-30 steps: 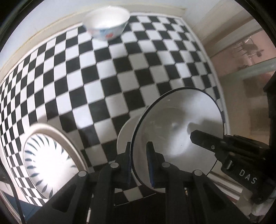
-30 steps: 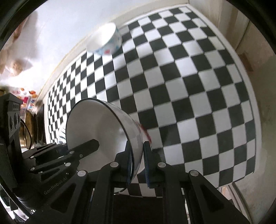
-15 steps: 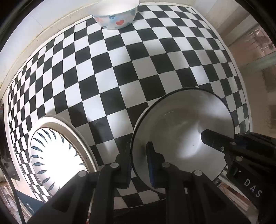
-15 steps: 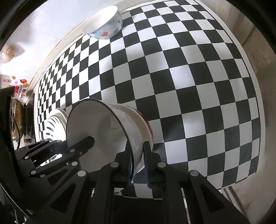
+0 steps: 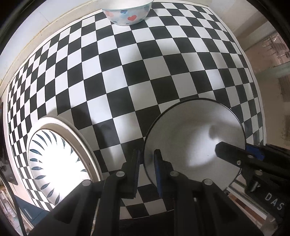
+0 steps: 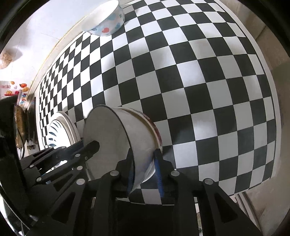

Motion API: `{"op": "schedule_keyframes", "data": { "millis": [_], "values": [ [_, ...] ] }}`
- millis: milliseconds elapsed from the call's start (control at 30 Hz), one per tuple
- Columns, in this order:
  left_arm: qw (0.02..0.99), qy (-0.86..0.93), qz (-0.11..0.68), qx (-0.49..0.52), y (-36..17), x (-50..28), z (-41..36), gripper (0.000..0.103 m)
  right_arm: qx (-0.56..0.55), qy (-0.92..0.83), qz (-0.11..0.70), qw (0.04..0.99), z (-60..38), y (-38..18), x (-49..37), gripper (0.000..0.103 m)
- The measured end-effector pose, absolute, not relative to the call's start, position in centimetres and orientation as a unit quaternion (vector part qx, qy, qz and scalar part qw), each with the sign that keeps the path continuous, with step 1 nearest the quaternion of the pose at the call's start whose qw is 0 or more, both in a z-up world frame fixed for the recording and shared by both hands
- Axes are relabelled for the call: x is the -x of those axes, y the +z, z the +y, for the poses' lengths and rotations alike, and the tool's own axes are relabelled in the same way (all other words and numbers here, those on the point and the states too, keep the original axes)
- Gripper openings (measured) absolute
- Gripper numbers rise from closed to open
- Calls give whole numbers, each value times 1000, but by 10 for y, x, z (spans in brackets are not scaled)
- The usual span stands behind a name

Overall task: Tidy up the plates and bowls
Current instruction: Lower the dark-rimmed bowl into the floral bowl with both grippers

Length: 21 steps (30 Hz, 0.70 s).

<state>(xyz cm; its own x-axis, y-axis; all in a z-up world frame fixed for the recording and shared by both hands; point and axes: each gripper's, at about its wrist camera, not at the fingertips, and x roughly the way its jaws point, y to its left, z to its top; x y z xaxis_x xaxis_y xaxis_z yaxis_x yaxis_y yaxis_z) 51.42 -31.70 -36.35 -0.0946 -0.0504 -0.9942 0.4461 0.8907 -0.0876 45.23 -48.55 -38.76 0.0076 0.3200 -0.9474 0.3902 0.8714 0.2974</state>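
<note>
A white bowl with a dark rim (image 5: 195, 143) (image 6: 108, 134) sits tilted, nested in a second bowl with a red pattern (image 6: 156, 130) on the checkered table. My left gripper (image 5: 146, 167) is shut on its near-left rim, and its fingers (image 6: 90, 145) reach into the bowl in the right wrist view. My right gripper (image 6: 144, 168) straddles the opposite rim. Its jaws are opening and the outer pad stands off the bowl wall. One of its fingers (image 5: 233, 154) shows inside the bowl in the left wrist view.
A white plate with blue leaf marks (image 5: 54, 159) (image 6: 59, 130) lies just left of the bowls. A bowl with hearts and flowers (image 5: 126, 10) (image 6: 107, 23) stands at the far edge of the checkered cloth (image 5: 126, 72). The table's edge runs close on the right.
Both grippers came down toward the table with the white bowl. The right gripper's jaws have parted from the rim, while the left jaws stay clamped.
</note>
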Motion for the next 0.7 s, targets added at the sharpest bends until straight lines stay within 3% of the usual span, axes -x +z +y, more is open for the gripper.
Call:
{"op": "schedule_keyframes", "data": {
  "millis": [233,700],
  "values": [
    [666,-190,705,-151,-357,-509,-321,14,-243,-23,697,674,-492,-378,-449,15],
    [684,-171,694,-147,-330,-501,-323,16,-204,-14,703,682,-486,-367,-444,15]
  ]
}}
